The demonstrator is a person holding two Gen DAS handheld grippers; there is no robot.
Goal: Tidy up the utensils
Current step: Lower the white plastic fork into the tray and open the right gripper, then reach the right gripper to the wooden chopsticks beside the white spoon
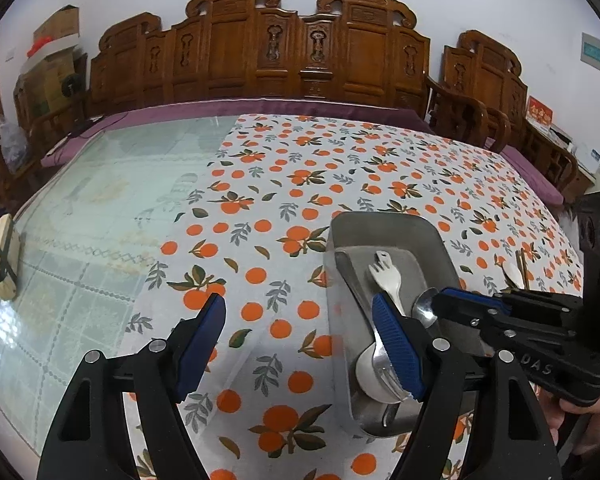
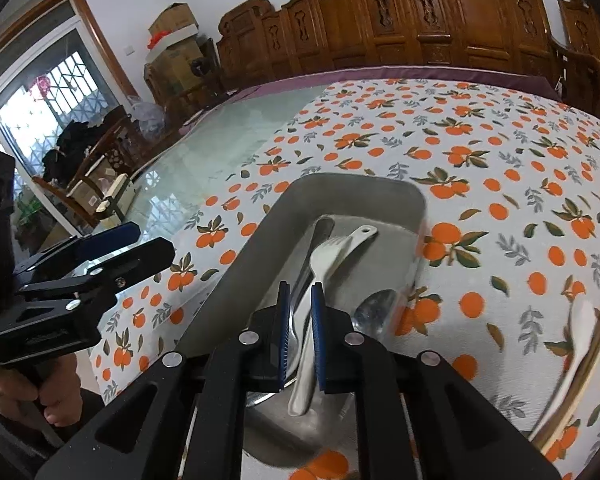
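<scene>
1. The right gripper [image 2: 300, 336] hangs over the near end of the metal tray [image 2: 388, 192] with its jaws almost closed. The handle of a fork [image 2: 320, 268] runs through the narrow gap, but I cannot tell whether the pads pinch it or it simply lies in the tray beneath them.
2. The left gripper [image 1: 300, 344] stands wide open and holds nothing. Its right pad sits over the tray's near end, its left pad above the tablecloth [image 1: 340, 152].
3. The two grippers crowd the same end of the tray. I judge a bump between them likely if either shifts sideways.
4. If the fork is held, a release from this height would probably drop it across the pile with a clatter and knock the other pieces askew.
5. If the jaws open while a pad touches a handle, the stack may slide, since the pieces lie crossed over each other.
6. In the tray I count one fork, one white spoon [image 2: 356, 238] beneath it, one metal spoon [image 2: 374, 308] at the right wall, and one dark metal handle [image 2: 320, 232] whose type is hidden.
7. One more white spoon [image 2: 576, 332] and what looks like a pair of chopsticks [image 2: 596, 340] wait on the cloth, well right of the tray, too blurred to count surely.
</scene>
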